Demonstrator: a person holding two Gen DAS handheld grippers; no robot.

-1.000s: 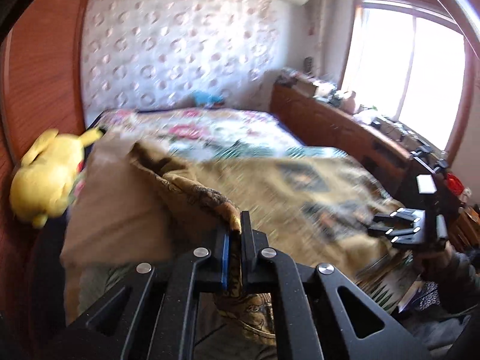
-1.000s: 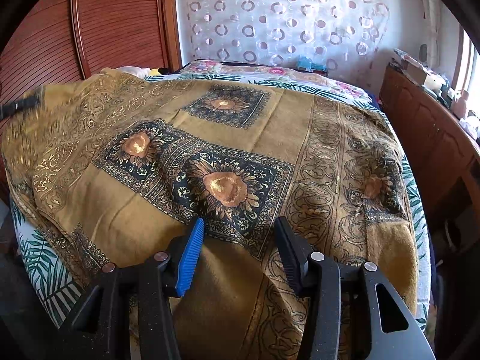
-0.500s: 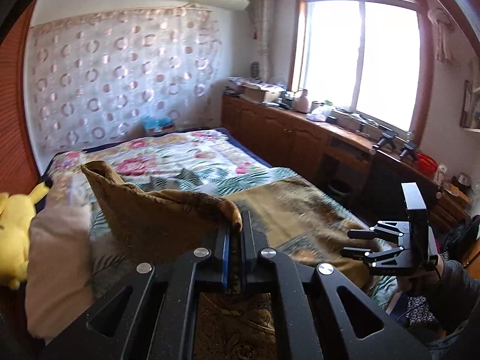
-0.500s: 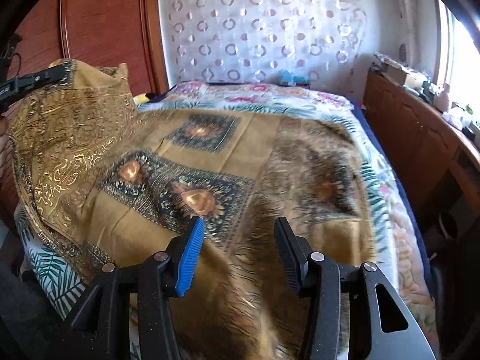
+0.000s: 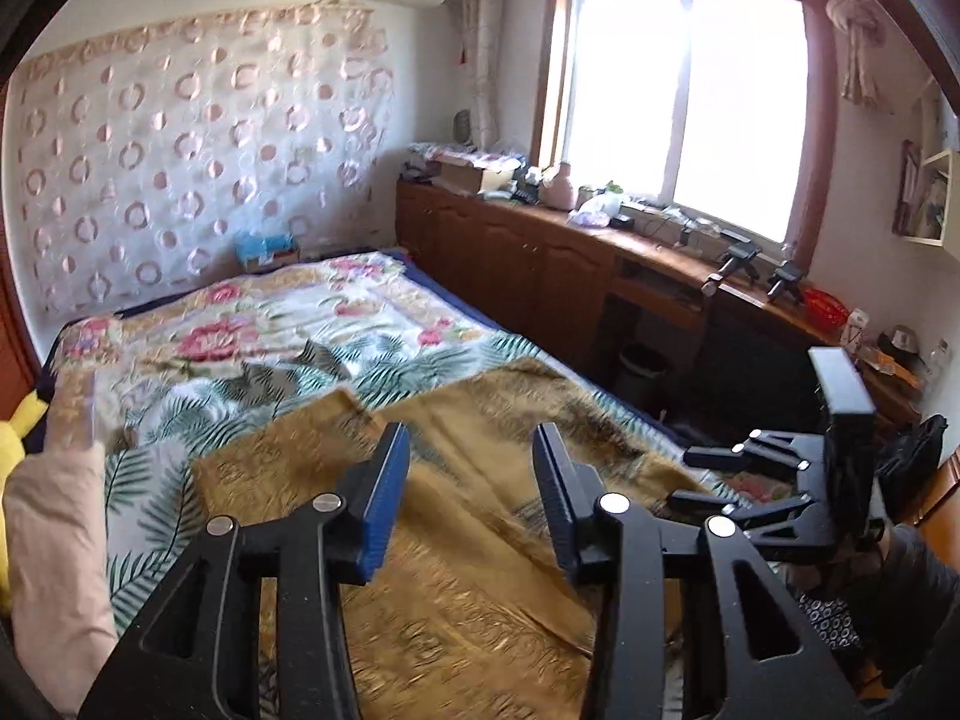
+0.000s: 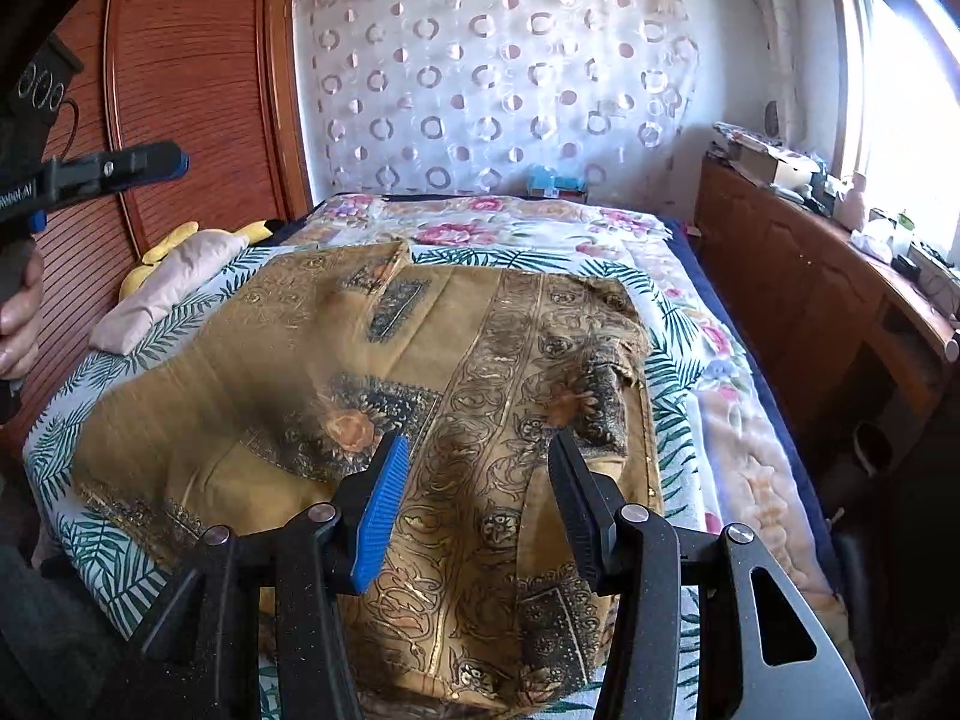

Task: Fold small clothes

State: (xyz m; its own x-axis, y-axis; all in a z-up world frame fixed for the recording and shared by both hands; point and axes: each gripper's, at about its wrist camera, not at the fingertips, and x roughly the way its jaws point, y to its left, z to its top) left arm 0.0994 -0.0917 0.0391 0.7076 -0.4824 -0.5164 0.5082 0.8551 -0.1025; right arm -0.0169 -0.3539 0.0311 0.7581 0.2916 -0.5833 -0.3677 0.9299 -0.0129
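A golden-brown cloth [image 5: 474, 570] with dark flower squares lies folded over on the bed [image 5: 270, 336]; its far corner rests near the fern print. My left gripper [image 5: 471, 450] hovers above it, its jaws opening with nothing between them. The right wrist view shows the same cloth [image 6: 300, 372] spread across the bed's near half, with the left gripper [image 6: 162, 162] high at the left in a hand. My right gripper [image 6: 480, 462] stands open over the cloth's near edge, empty. It also shows in the left wrist view, the right gripper [image 5: 684, 477] at the bed's right side.
A pink pillow [image 6: 174, 282] and a yellow plush toy [image 6: 174, 237] lie at the bed's left edge by the wooden wardrobe [image 6: 192, 90]. Low wooden cabinets [image 5: 540, 252] with clutter run along the right under the window. A bin [image 5: 642, 366] stands on the floor.
My left gripper was shut on the cloth's raised corner; now its jaws have parted and the cloth has dropped flat on the bed. The right gripper stayed open.
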